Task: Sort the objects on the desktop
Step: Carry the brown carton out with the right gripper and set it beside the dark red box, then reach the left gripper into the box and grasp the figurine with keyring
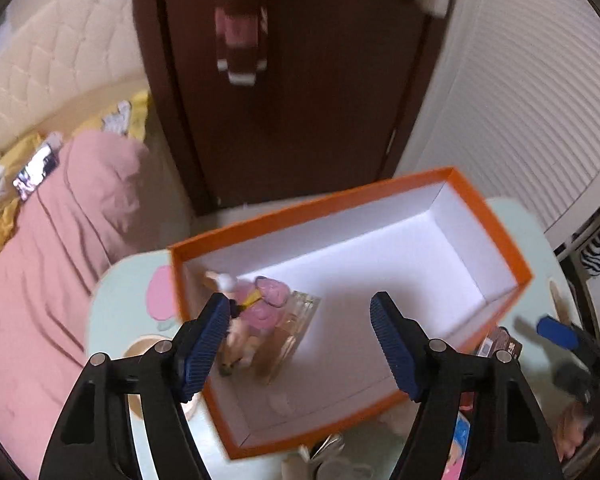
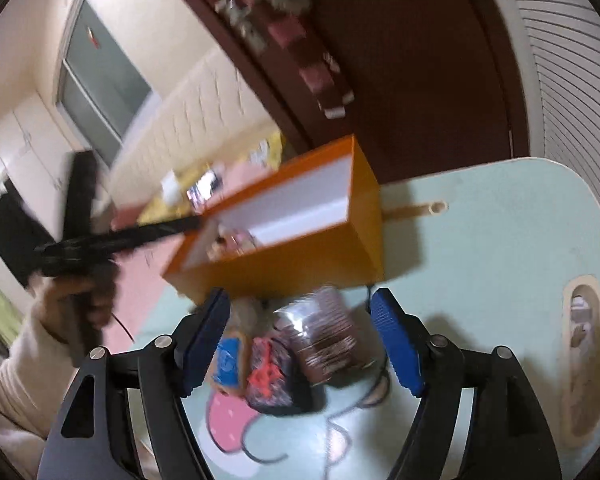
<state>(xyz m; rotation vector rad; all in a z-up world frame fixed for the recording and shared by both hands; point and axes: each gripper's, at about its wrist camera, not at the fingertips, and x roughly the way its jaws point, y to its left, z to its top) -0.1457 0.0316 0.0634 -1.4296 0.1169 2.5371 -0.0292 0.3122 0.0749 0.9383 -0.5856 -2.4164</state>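
An orange box [image 1: 496, 220] with a white inside stands on the pale green table [image 1: 120, 304]. In its left end lie a pink-dressed doll [image 1: 256, 312] and a clear glass bottle [image 1: 296, 328]. My left gripper [image 1: 300, 340] is open and empty above the box. In the right wrist view my right gripper [image 2: 300, 340] is open and empty above a brown shiny packet [image 2: 328, 332], a dark packet with red print [image 2: 272, 380] and a blue-labelled item [image 2: 228, 364]. The orange box [image 2: 300, 264] stands just beyond them. The left gripper [image 2: 100, 244] shows there, blurred.
A bed with a pink cover [image 1: 60, 240] lies left of the table, with a phone [image 1: 36, 172] on it. A dark brown door [image 1: 300, 100] stands behind. A black cable [image 2: 340, 412] curls on the table. Small items [image 1: 500, 344] lie right of the box.
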